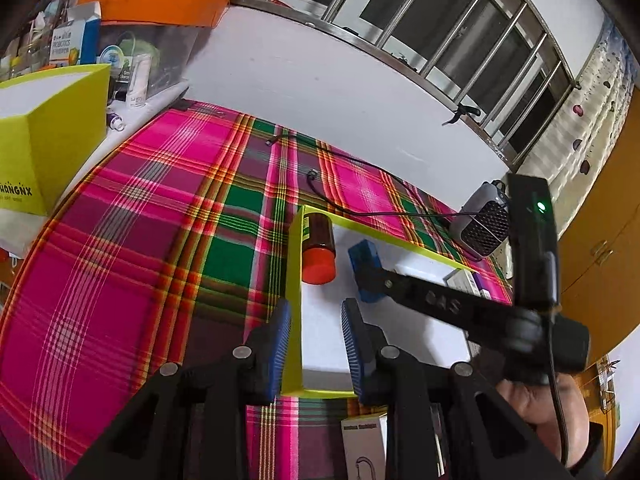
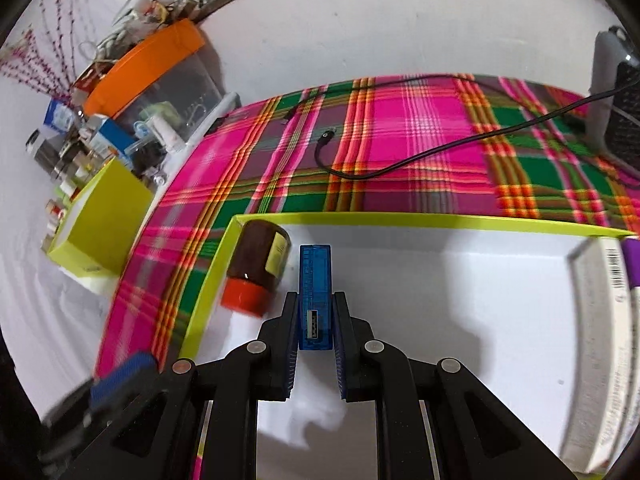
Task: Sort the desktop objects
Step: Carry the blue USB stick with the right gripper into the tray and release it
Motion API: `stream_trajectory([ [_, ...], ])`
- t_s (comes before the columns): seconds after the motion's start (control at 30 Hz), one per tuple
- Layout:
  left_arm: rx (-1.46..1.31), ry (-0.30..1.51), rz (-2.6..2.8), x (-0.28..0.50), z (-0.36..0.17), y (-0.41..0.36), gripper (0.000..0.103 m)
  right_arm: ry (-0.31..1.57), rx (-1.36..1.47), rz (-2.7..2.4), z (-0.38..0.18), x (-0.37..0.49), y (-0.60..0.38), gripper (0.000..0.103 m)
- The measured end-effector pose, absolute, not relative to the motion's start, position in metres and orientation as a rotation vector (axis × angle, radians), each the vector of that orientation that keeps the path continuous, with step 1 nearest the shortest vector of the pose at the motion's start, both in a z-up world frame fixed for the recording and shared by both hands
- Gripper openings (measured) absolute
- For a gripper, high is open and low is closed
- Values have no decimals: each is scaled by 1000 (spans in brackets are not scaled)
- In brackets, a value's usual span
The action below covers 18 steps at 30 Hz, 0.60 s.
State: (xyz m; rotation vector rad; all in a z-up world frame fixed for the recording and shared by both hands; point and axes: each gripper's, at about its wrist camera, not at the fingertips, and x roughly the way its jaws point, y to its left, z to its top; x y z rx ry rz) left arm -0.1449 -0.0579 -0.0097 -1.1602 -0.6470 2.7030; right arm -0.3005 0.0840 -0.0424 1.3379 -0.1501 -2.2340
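Observation:
A shallow tray [image 1: 400, 241] [image 2: 400, 218] with a lime-green rim and white floor lies on the plaid cloth. A brown bottle [image 1: 318, 248] [image 2: 256, 272] with a red cap lies in its left corner. My right gripper [image 2: 316, 300] [image 1: 366, 276] is shut on a blue see-through USB device [image 2: 316, 280] [image 1: 362, 254], held low over the tray floor beside the bottle. My left gripper [image 1: 318, 346] is open and straddles the tray's left wall, whose edge sits against the left pad. A white barcoded box [image 2: 600, 320] and a purple item [image 2: 634, 264] lie at the tray's right side.
A black cable [image 1: 352, 160] [image 2: 400, 162] runs across the cloth behind the tray to a grey grilled device [image 1: 484, 224]. A lime box [image 1: 40, 140] and an orange-lidded clear bin [image 1: 156, 0] stand at the left. A small white box [image 1: 364, 440] lies near the front.

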Motion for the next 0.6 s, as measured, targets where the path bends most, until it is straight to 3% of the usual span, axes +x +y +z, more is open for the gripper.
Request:
stream_trajectory([
  [0.33, -1161, -664, 2690, -145, -10, -59, 26, -258, 1344, -2194, -43, -305, 78, 19],
  [0.6, -1164, -653, 2684, -146, -11, -56, 26, -290, 1326, -2221, -43, -312, 80, 16],
])
